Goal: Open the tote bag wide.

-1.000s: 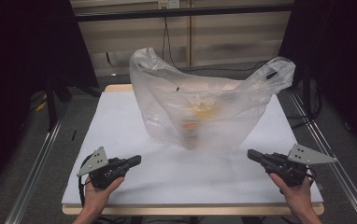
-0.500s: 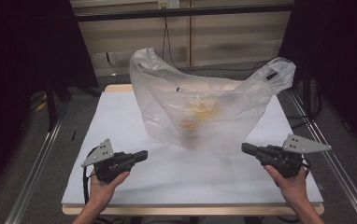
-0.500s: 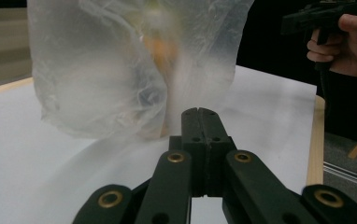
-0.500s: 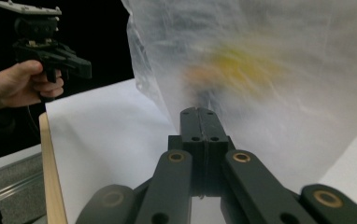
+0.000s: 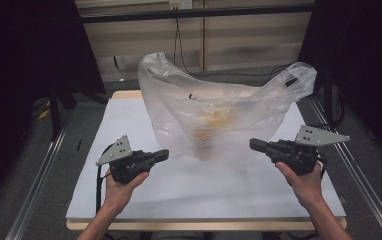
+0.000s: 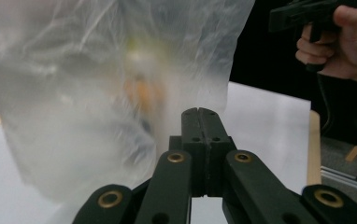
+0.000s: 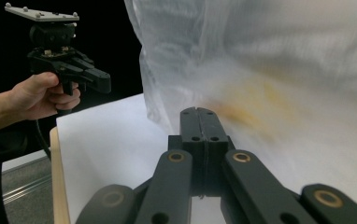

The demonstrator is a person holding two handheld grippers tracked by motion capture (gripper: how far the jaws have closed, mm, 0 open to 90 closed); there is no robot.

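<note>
High view has the clear plastic bag [image 5: 219, 112] standing mid-surface [image 5: 129, 115], puffed up, something yellowish blurred inside. It looks light, floppy and slick, so I'd pinch a bunched top corner rather than the belly. Left claw [image 5: 161, 155] sits just off the bag's left foot, right claw [image 5: 257, 145] off its right, both pressed together, pinching nothing.

A white table [image 5: 129, 125] stands on grey floor [image 5: 34, 165].
</note>
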